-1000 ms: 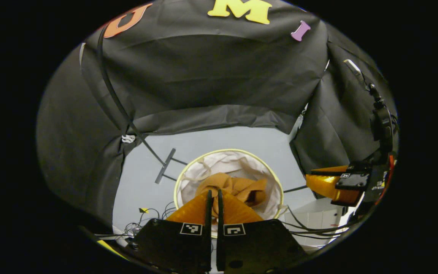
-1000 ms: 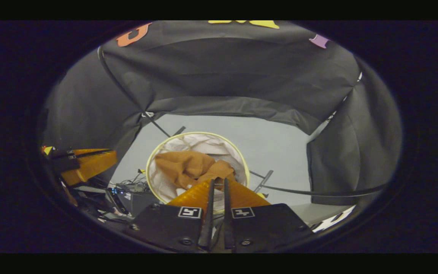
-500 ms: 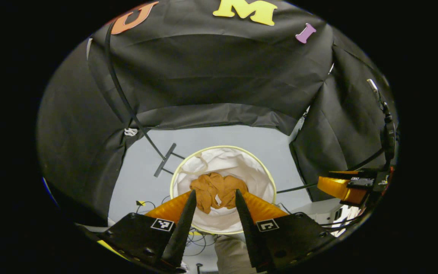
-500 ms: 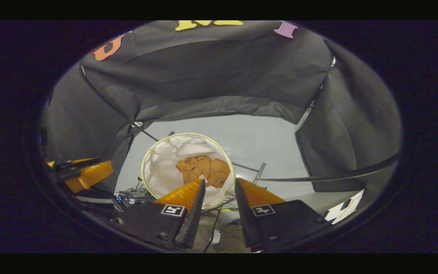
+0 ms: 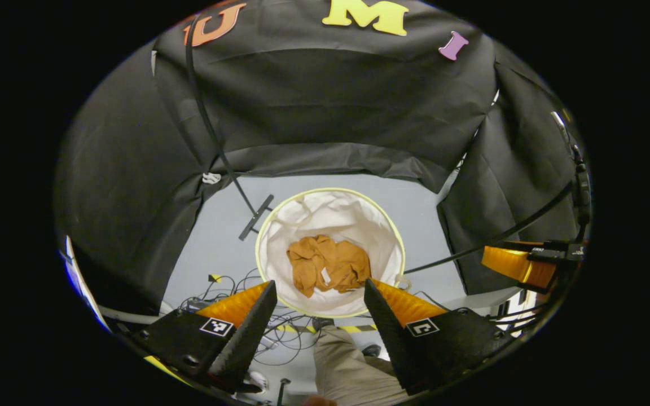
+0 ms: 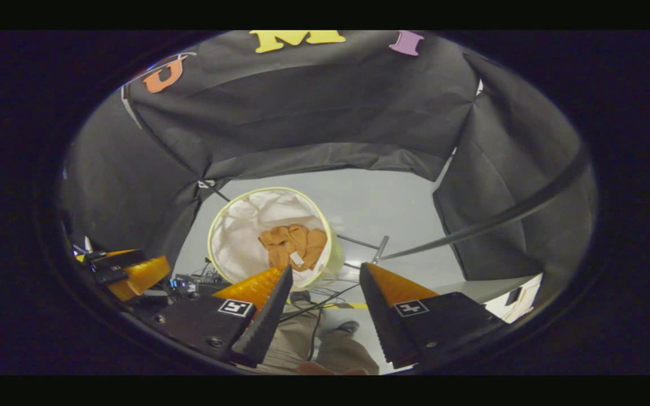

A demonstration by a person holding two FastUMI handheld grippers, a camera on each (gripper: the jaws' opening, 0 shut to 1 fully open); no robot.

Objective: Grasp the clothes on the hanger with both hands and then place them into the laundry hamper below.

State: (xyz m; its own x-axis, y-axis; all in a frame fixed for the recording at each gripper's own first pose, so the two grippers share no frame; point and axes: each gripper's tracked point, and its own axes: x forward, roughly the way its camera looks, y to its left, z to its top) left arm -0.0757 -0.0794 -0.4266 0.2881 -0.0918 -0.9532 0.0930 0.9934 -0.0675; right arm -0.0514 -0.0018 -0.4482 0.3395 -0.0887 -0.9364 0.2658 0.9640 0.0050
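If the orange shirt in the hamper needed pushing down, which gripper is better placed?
Probably left: the left hand-held gripper opens almost straight over the orange shirt; the right hand-held gripper sits off beside the hamper.

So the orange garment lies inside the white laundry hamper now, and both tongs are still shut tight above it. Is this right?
Not quite. The orange garment does lie inside the white laundry hamper, but both tongs are open, not shut. The left gripper view shows the left tongs with a wide gap between the fingers, and the right gripper view shows the same for the right tongs.
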